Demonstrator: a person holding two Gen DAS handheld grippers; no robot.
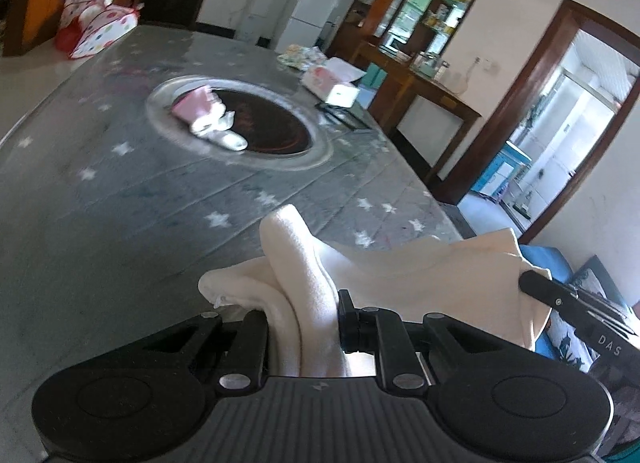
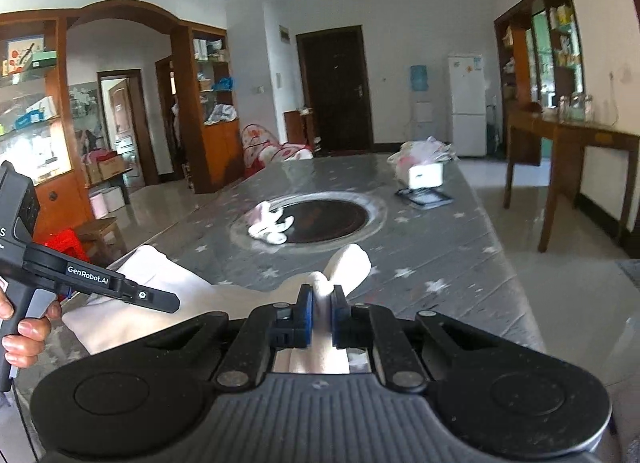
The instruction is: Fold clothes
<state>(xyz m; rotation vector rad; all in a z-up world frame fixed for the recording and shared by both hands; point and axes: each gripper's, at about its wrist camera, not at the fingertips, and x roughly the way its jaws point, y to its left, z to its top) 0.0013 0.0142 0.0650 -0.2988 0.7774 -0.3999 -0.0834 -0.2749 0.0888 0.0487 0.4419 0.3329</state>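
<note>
Table (image 1: 100,191) is long, grey with star print, and runs away from both cameras. A round dark inset (image 1: 264,127) sits mid-table with a small pink-and-white garment (image 1: 208,117) bunched on its near-left rim, well apart from both grippers. At the far right end there's a tissue box (image 2: 426,175) and some bagged stuff.

The cream cloth (image 1: 400,271) is the piece in hand. It's at the near edge of the table, strung between the two grippers.

- Left gripper (image 1: 304,315): jaws narrow, clamped on a thick bunched fold of the cloth. A rolled lobe sticks up past the tips.
- Right gripper (image 2: 322,311): blue pads pinched tight on a thin edge of the cloth, with a rounded end poking out ahead of them.

Key relation: the cloth's long axis runs side to side between the grippers, roughly along the near table edge and across the table's length. In the left view the span stretches rightward to the right gripper's finger (image 1: 536,283). In the right view it sags leftward under the left gripper's finger (image 2: 152,297), and the hand (image 2: 24,327) holding that tool shows at the frame edge.

Can't tell whether the middle of the cloth touches the table or hangs clear.

My read: each hand has one end and neither is nearer. The next move needs open table ahead, and there's plenty of that before the inset.
</note>
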